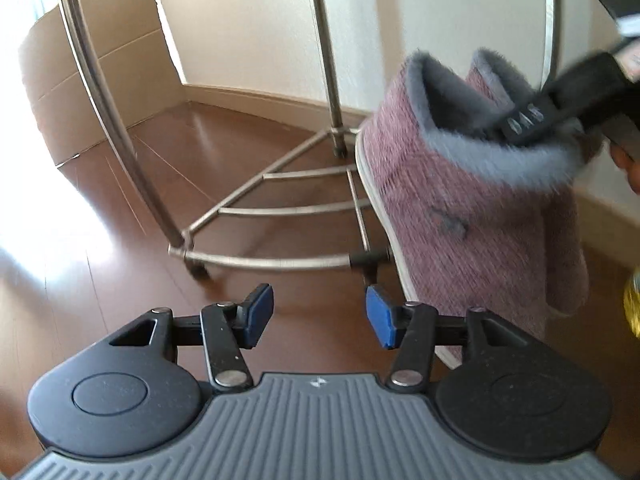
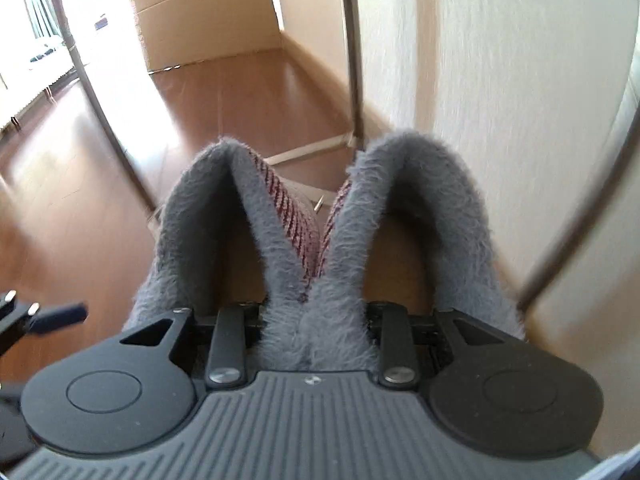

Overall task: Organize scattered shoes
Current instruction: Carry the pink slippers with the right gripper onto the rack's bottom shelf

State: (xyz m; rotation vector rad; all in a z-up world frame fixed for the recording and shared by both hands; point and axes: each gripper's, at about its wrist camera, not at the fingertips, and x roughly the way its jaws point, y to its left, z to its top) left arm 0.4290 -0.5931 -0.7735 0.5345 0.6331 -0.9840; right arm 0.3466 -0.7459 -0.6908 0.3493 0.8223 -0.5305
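Note:
A pair of pink knitted slippers [image 1: 472, 208] with grey fur lining hangs toe-down in the air, above the right side of the metal shoe rack [image 1: 280, 210]. My right gripper [image 1: 532, 118] is shut on the two inner fur collars pressed together; in the right wrist view the grey fur [image 2: 312, 300] fills the space between its fingers, which are hidden. My left gripper [image 1: 320, 314] is open and empty, low over the floor in front of the rack's front bar, left of the slippers. It also shows at the left edge of the right wrist view [image 2: 60, 314].
The rack has tall steel posts [image 1: 332, 64] and stands in a corner against a white wall [image 1: 260, 20]. A large cardboard box [image 1: 92, 80] stands to the left. The brown wooden floor [image 1: 100, 240] has bright sun glare. A yellow object [image 1: 632, 304] sits at the right edge.

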